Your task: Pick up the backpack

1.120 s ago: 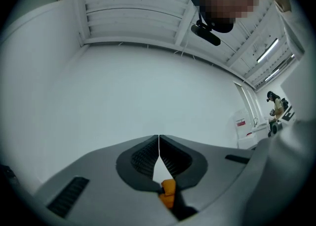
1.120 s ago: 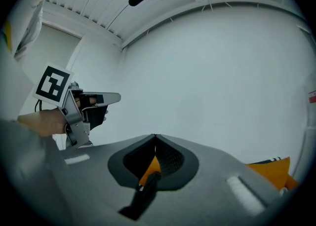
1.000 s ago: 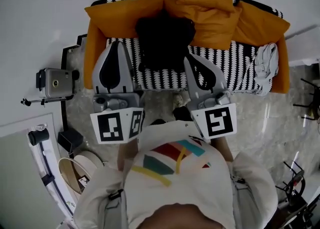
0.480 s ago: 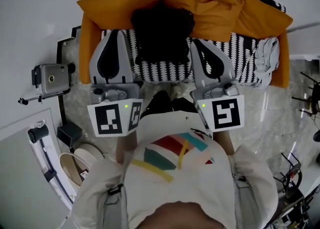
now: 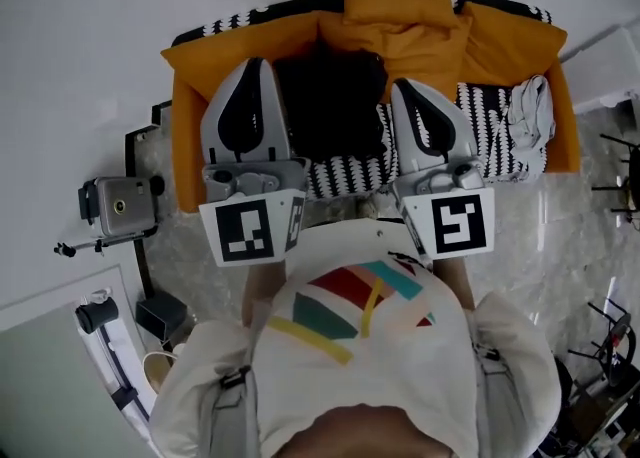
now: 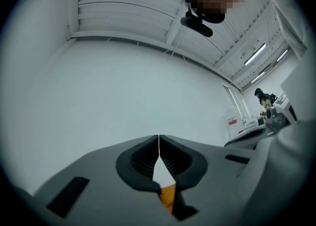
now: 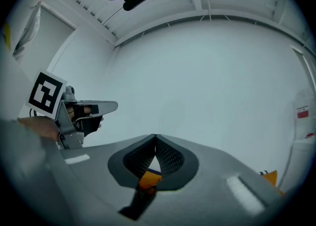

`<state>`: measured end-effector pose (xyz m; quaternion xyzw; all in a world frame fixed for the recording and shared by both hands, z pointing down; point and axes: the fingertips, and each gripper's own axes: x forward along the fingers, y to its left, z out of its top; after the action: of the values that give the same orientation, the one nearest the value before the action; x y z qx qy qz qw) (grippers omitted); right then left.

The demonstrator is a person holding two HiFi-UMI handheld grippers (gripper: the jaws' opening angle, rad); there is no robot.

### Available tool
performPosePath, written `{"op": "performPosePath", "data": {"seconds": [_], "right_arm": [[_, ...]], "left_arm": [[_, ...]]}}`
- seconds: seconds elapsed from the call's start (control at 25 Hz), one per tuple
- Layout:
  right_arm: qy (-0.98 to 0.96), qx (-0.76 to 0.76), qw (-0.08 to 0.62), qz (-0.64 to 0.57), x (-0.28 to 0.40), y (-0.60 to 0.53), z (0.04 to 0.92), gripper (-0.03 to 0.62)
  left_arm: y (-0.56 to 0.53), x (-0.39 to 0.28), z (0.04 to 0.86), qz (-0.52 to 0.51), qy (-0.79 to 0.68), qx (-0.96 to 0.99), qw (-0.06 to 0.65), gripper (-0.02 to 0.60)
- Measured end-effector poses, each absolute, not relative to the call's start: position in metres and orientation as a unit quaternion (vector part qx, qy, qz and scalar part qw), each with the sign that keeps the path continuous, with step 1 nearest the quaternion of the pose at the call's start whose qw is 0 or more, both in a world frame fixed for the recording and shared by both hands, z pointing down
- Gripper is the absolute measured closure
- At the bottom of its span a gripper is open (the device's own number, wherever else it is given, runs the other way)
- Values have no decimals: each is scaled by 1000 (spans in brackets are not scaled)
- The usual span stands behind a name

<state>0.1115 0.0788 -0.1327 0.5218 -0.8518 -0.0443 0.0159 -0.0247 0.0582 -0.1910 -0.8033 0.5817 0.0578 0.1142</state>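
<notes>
Your head view alone shows the backpack [image 5: 330, 96]: black, on the sofa [image 5: 188, 136] seat, against the orange cushions [image 5: 420, 36]. Both gripper views face white wall [image 6: 123, 87] instead. The left gripper [image 5: 255, 64] has its fingers [image 6: 143, 160] pressed together, empty; the right gripper [image 5: 407, 86] fingers [image 7: 170, 158] likewise. The backpack lies between the two grippers, in neither's grip. A second ago both reached less far over the seat.
</notes>
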Motion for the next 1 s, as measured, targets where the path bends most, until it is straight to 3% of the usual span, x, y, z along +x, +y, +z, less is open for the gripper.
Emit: {"op": "performPosePath", "data": {"seconds": [0.32, 1.0], "right_arm": [[-842, 536, 20, -60, 94, 68, -140, 589], [-859, 506, 33, -71, 44, 55, -137, 589]], "left_arm": [[46, -37, -172, -7, 580, -802, 142, 566], [39, -80, -151, -22, 600, -792, 112, 566]]}}
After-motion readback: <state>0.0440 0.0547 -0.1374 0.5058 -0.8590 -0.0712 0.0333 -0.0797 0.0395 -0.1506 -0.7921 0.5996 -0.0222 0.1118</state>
